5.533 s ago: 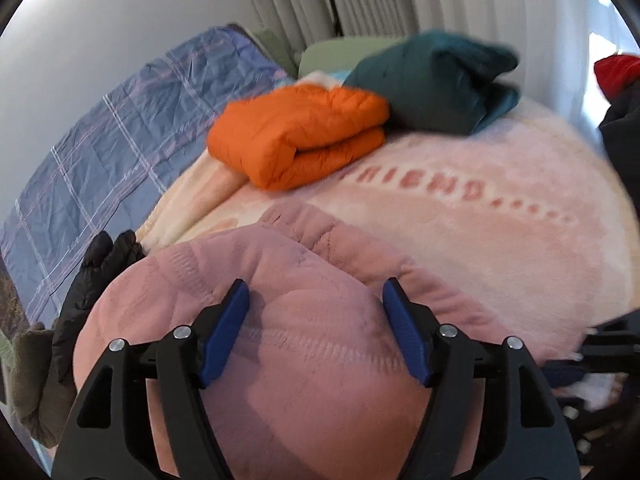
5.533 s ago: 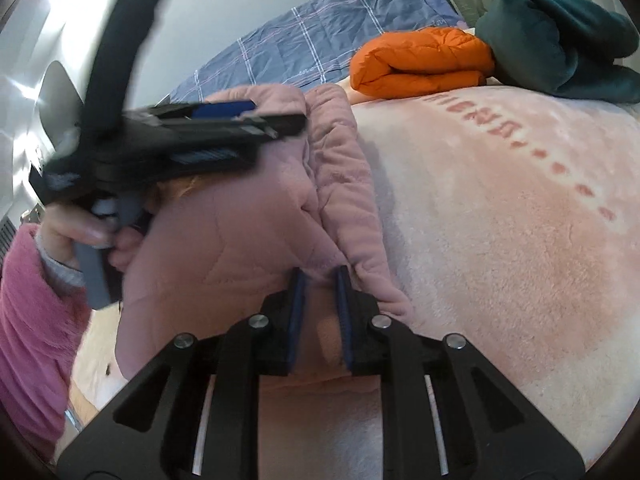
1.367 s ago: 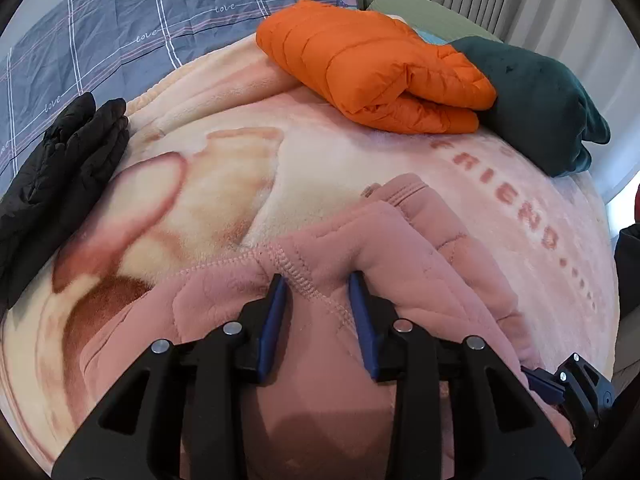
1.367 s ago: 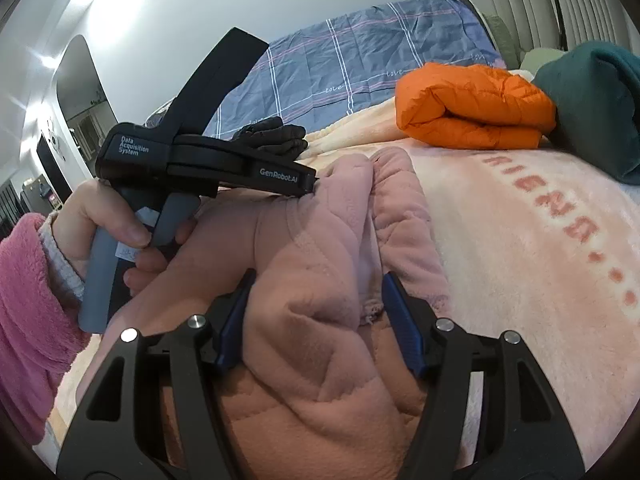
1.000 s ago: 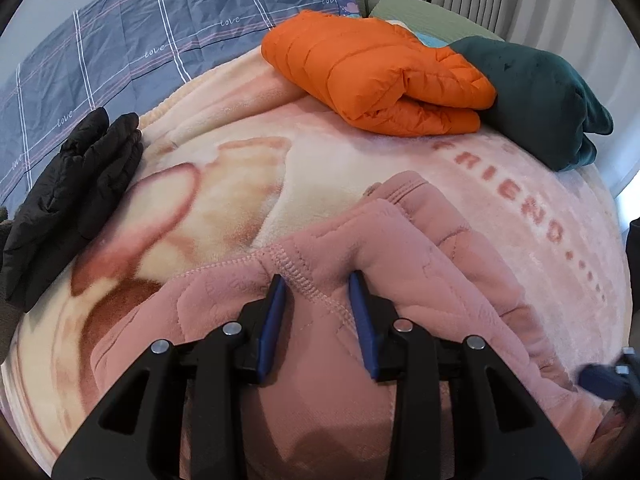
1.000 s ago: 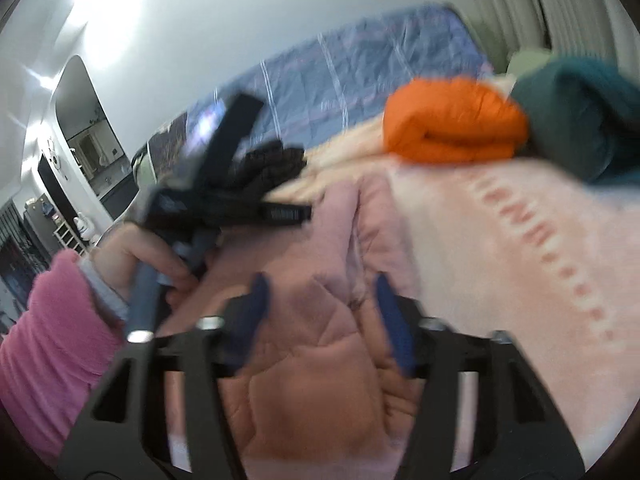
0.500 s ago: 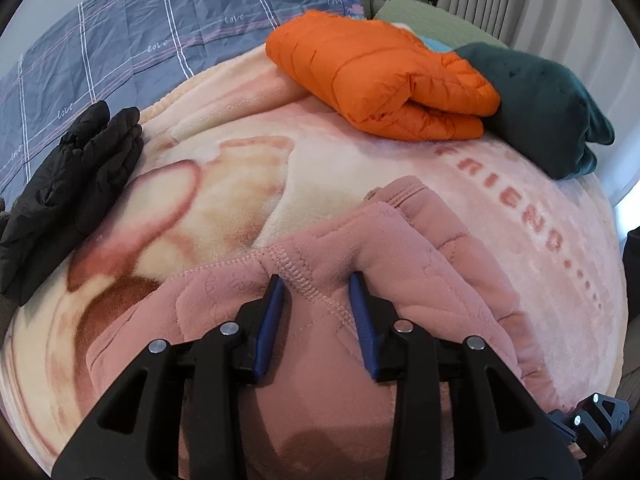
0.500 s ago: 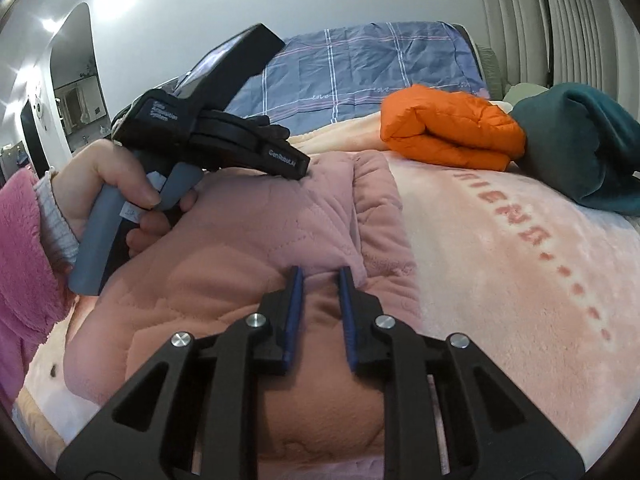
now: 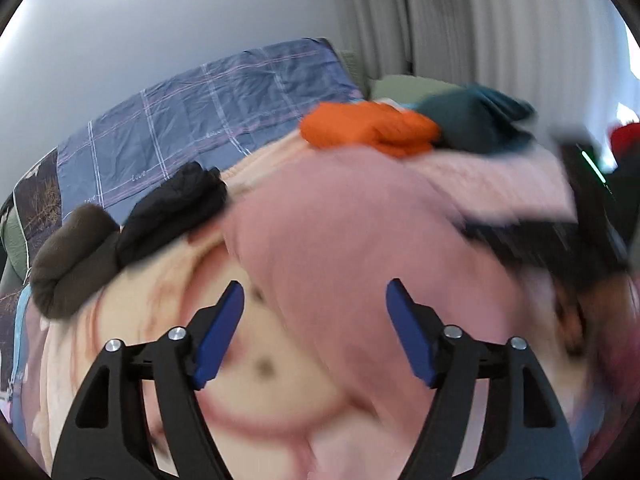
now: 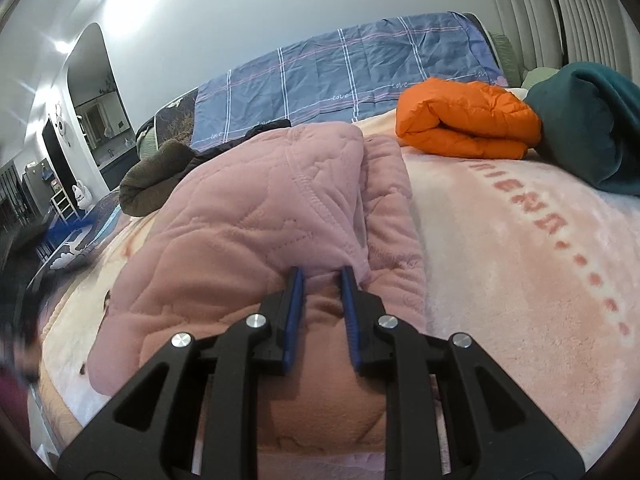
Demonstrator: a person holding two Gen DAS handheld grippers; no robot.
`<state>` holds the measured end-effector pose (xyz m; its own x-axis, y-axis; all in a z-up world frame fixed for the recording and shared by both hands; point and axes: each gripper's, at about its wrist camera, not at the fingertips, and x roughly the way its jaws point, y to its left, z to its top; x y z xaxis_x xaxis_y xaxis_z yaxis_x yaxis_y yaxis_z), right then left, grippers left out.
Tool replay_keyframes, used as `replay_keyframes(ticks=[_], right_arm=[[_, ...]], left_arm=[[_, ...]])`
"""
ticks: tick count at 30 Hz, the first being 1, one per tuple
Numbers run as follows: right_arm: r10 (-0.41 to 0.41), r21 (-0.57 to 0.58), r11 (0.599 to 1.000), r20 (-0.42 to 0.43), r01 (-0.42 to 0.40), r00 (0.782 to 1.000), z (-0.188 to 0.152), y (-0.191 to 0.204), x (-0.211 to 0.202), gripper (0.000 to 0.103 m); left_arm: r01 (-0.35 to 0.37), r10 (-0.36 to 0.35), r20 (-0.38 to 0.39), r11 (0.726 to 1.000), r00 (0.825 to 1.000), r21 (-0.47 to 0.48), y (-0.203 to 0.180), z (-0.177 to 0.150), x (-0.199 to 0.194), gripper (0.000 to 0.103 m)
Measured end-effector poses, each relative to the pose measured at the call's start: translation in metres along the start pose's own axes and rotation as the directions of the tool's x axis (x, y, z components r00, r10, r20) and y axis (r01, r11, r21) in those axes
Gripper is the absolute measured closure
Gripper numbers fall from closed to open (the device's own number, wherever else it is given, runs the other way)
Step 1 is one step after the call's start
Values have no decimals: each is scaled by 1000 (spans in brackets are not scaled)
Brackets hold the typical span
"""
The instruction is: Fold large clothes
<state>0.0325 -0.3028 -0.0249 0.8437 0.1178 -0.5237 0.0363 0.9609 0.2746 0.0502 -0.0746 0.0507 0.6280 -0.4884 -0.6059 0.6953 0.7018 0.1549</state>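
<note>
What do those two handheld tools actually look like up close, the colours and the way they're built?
Both match: the left tool and right tool are matte black plastic frames with triangular cut-outs, silver round screw heads at the joints, and two fingers lined with ribbed blue pads. No cables, lettering or sleeves show clearly in these views.

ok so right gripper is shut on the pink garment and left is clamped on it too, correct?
Not quite. The right gripper is shut on the pink garment, but the left wrist view shows the left gripper open, its jaws spread wide and gripping nothing.
</note>
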Motion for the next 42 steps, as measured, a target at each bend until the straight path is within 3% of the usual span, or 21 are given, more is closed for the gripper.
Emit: replay_keyframes(ticks=[4,7,9,14,19,22,26,29,32,35,42], right_arm=[[-22,-20,1000,0,22,1000,0,3,0,83],[-40,-36,999,1,40,999,-1,8,0,83],[-58,-50,997,5,58,998,-1,11,-1,83],[-87,-72,993,26,89,996,-5,17,-3,83],[-93,-84,992,26,95,995,-6,20,-2,83],[-49,-95,994,26,51,998,-7,19,-3,83],[-32,-98,995,27,35,999,-8,20,-5,83],[-31,-97,995,28,34,999,-8,20,-5,83],[-59,-114,992,37,63,998,-8,23,-5,83],[-75,-126,989,46,81,996,-10,26,-6,82],[-47,-106,993,54,53,997,-10,23,-8,80]], left_arm=[[49,-48,-41,998,998,45,-44,-42,-12,28],[-39,51,-91,990,994,137,-66,-47,10,27],[-86,98,-98,989,990,121,-62,-42,23,27],[-168,164,-130,985,978,-26,-42,-24,51,26],[-289,283,-142,957,949,-25,-38,-31,52,25],[-307,296,-175,951,939,-41,-20,-43,46,25],[-341,336,-178,940,925,1,-27,-46,45,25],[-335,331,-183,942,926,10,-27,-46,45,25],[-290,287,-191,957,939,10,-29,-44,38,26],[-280,288,-172,957,942,71,-42,-41,28,28],[-255,267,-169,963,949,88,-46,-39,10,27]])
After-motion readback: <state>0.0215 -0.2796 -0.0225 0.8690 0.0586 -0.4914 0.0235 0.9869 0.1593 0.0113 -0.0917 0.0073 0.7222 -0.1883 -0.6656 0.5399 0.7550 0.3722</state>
